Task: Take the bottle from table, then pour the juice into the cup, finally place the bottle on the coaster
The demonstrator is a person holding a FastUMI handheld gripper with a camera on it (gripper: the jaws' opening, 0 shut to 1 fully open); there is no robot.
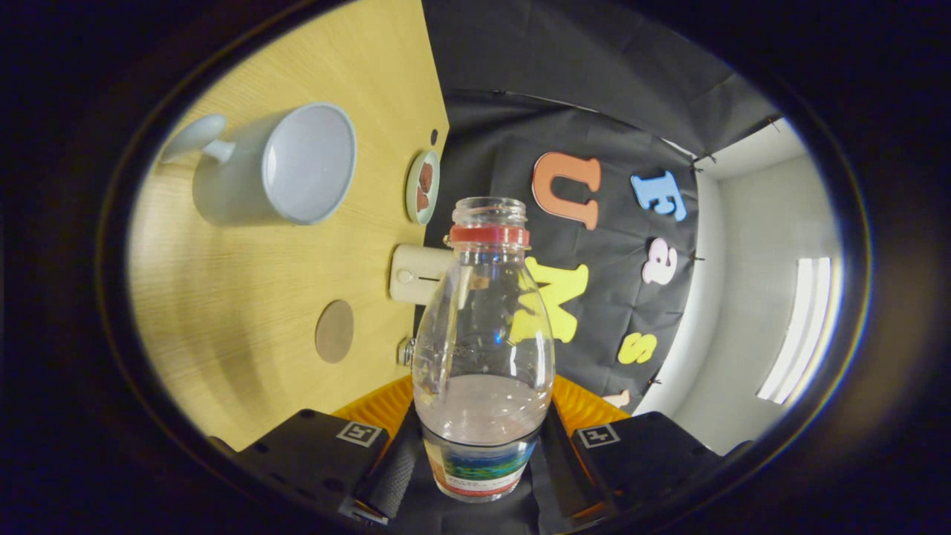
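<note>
The tongs (481, 464) are pinching the clear plastic bottle with a red neck ring (483, 349) low on its body, one finger on each side of the labelled band. The bottle is uncapped and is held clear of the pale wooden tabletop (245, 312). The camera is rolled, so the tabletop stands as a wall beside the bottle. The liquid surface lies level across the lower body, well short of the neck.

Risks, as judged:
- The large white ceramic cup with a handle (275, 163) lies well beyond the bottle's mouth. If the bottle tips before its mouth is over the cup's rim, juice would fall on the tabletop.
- The grip sits low, near the base. A full pouring tilt could let the smooth plastic turn or slide between the fingers.
- The neck is wide. A fast tilt could send the small charge of liquid out in one surge, overshooting the cup.
- The round brown coaster (334, 331) lies flat on the tabletop, nearer the bottle than the cup is. A careless descent could set the bottle half on its edge, and it could topple.

Count:
- Bottle: one.
- Cup: one.
- Coaster: one.
- Small round dish with red-brown pieces (423, 186), just beyond the cup: one.
- Cream boxlike device (416, 273), touching the tabletop edge behind the bottle: one; its purpose cannot be told.
</note>
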